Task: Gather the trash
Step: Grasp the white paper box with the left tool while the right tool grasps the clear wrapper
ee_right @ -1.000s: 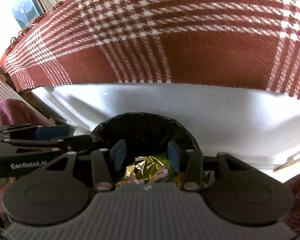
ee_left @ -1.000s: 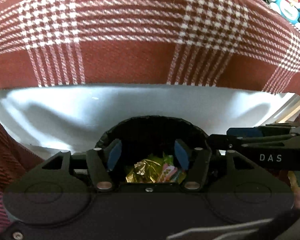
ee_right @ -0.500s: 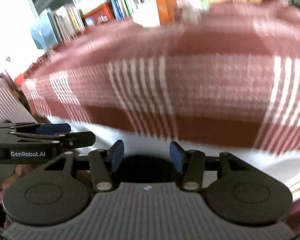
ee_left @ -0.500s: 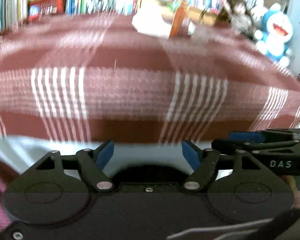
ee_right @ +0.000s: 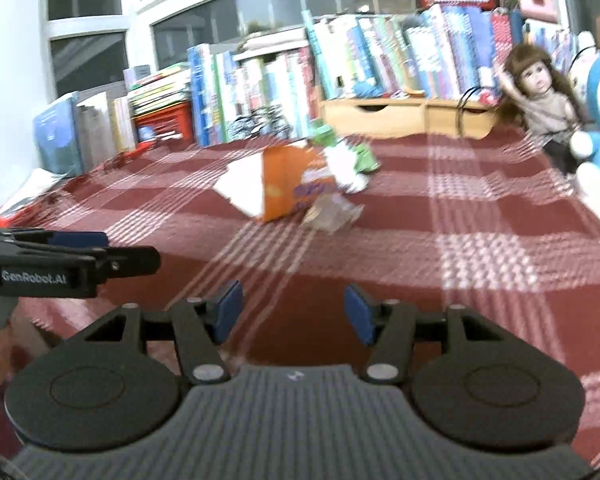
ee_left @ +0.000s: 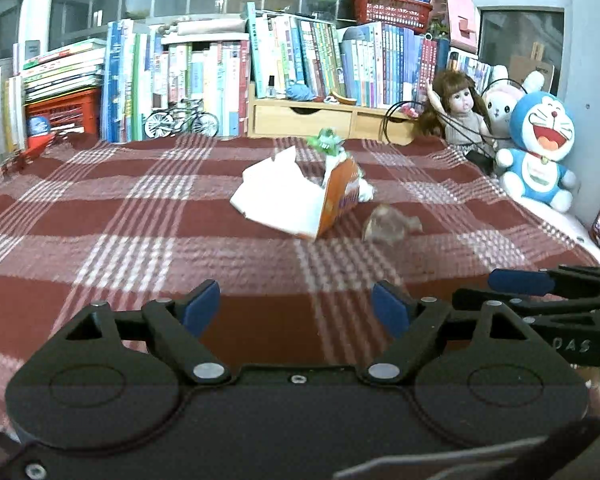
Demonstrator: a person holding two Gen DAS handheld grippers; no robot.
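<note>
Trash sits in a small heap at centre frame on the red plaid cloth (ee_left: 140,216): a torn orange-and-white carton (ee_left: 300,200), a green-and-white wrapper (ee_left: 328,144) behind it, and a crumpled clear wrapper (ee_left: 388,226) just beside its right edge. Both claws, left claw (ee_left: 296,310) and right claw (ee_right: 292,312), hang wide and empty at the lower frame, well apart from the heap. Books (ee_left: 204,80) and a doll (ee_left: 462,112) line the top.

The left gripper (ee_left: 296,310) is hovering with its blue-padded jaws spread wide, gripping nothing. The right gripper (ee_right: 292,314) is hanging level beside it, jaws likewise parted and empty, though that view is somewhat blurred.
</note>
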